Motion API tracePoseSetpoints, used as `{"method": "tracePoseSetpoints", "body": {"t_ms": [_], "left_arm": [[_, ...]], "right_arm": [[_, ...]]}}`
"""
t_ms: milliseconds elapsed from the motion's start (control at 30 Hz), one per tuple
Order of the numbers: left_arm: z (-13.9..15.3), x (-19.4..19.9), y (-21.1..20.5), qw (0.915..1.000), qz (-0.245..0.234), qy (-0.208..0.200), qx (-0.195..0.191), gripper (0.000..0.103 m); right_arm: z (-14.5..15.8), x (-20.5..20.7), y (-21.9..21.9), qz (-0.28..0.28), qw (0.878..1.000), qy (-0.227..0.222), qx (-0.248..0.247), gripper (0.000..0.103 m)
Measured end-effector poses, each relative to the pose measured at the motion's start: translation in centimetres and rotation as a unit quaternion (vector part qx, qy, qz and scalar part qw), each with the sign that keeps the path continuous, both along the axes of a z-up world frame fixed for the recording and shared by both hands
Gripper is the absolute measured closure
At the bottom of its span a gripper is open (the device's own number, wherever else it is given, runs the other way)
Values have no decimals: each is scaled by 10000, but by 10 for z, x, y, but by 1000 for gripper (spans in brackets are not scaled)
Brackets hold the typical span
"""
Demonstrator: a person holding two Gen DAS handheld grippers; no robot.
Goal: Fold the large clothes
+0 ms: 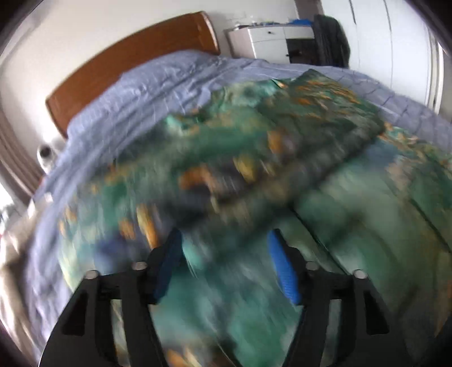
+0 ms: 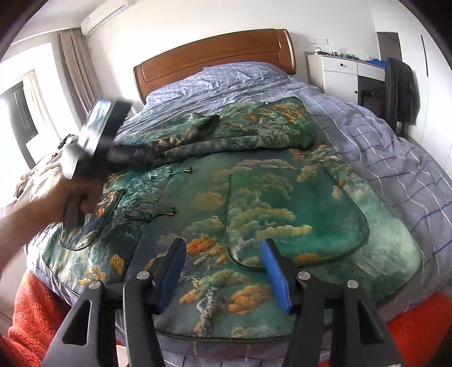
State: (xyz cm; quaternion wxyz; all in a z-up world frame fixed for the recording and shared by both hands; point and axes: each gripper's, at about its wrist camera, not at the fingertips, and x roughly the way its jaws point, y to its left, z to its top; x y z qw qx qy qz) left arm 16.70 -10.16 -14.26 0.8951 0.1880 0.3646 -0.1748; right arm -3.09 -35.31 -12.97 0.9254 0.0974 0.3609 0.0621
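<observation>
- far left in the right wrist view there's a window with a brownish curtain, and an air conditioner up on the wall above it
- left hand-held gripper shows up blurred in that view, the person's hand wrapped round its handle; its tip sits right at the folded-over edge of the garment, can't tell from there if it touches
- its own camera shows the left hand-held gripper with blue pads spread apart, nothing between them, just smeared green cloth below
- the green robe with orange cloud print lies spread on the bed, top part folded over into a thick band across the middle, frog buttons near the left side
- right hand-held gripper hangs over the robe's near hem, fingers wide apart, empty
- wooden headboard behind, blue checked duvet under everything
- right side: white cabinet and a dark jacket over a chair
- orange fuzzy fabric along the bottom edge
</observation>
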Motion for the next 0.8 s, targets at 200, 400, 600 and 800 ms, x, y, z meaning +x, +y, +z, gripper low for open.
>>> {"method": "tracePoseSetpoints", "body": {"t_ms": [200, 400, 600, 800], "left_arm": [[-2, -51, 48, 9990, 250, -191, -327, 6], [-26, -34, 86, 9868, 904, 360, -1298, 4], [-27, -43, 80, 9884, 917, 140, -1202, 3], [-26, -57, 92, 9875, 912, 104, -1281, 3]], "right_arm": [[28, 51, -13, 180, 9911, -11, 1320, 46], [26, 203, 3, 561, 9670, 383, 2455, 45], [-32, 295, 19, 201, 9392, 1328, 3160, 61], [23, 295, 21, 238, 9734, 509, 2223, 88]]}}
